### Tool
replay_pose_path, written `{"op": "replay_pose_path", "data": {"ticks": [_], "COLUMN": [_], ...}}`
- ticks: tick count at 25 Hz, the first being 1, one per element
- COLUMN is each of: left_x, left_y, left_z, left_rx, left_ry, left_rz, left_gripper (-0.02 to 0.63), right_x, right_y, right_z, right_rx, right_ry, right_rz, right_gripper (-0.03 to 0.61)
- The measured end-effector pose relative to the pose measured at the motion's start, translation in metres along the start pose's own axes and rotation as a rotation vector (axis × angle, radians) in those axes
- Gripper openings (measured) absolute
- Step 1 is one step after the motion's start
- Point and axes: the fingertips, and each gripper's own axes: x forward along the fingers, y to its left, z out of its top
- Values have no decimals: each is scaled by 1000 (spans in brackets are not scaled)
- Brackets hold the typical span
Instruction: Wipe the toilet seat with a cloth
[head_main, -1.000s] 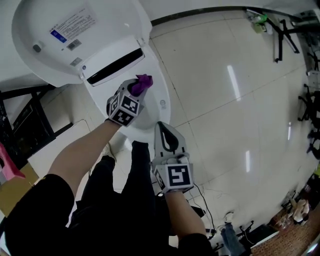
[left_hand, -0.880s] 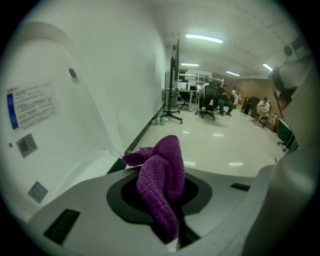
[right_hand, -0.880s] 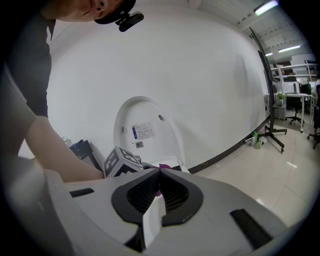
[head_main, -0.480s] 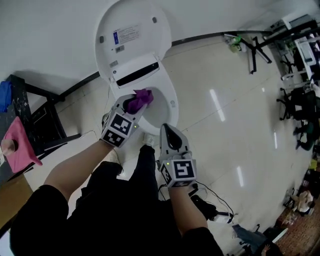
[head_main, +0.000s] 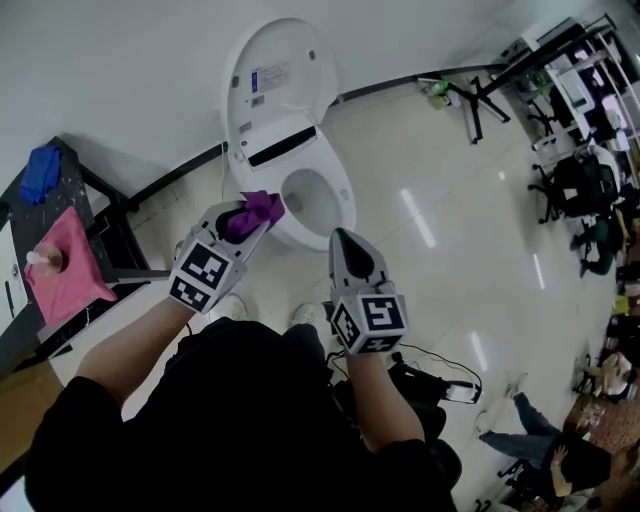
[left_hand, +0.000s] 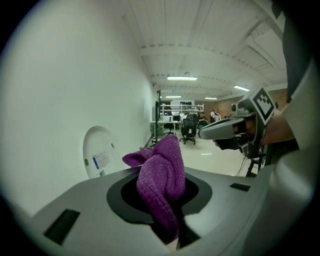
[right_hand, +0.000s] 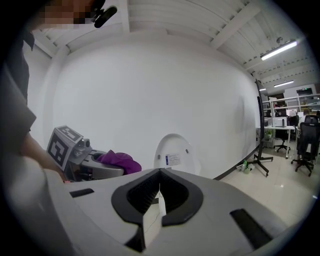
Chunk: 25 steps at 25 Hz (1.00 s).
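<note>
A white toilet stands against the wall with its lid (head_main: 275, 75) raised and its seat (head_main: 343, 200) around the open bowl. My left gripper (head_main: 250, 215) is shut on a purple cloth (head_main: 252, 212), held in the air to the left of the bowl and clear of the seat. The cloth (left_hand: 161, 180) bulges out of the jaws in the left gripper view, with the lid (left_hand: 100, 157) beyond. My right gripper (head_main: 347, 252) is shut with nothing in it, in front of the bowl. In the right gripper view the lid (right_hand: 175, 155) and the cloth (right_hand: 117, 161) show.
A black rack (head_main: 95, 240) at the left carries a pink cloth (head_main: 65, 270) and a blue item (head_main: 42, 170). Glossy tiled floor (head_main: 440, 230) spreads to the right. Black stands (head_main: 490, 90) and office chairs (head_main: 580, 190) are at the far right. Cables (head_main: 440, 370) lie by my feet.
The view has pulled back and up from the toilet. My left gripper with the purple cloth has come off the bowl rim to the left; the right gripper stays shut.
</note>
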Motion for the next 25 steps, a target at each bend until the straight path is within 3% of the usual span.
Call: {"op": "replay_pose_path", "data": {"ticks": [4,16,25], "left_x": [-17,-15,-13], "left_y": [-18,-64,-82], "left_z": [9,26,32], "left_rx": [26,-12,0], "left_ry": [-9,-16,-9], "left_rz": [14,96,108], "left_gripper": [92,92,92], "right_x": [-14,-47,-55], "right_y": [5,-17,-19], "right_z": [12,25,30], "right_rx": [-21,-61,-87], "right_ry": [-16,-36,-58], "right_rz": [24,119,157], "right_gripper": [15,14,14]}}
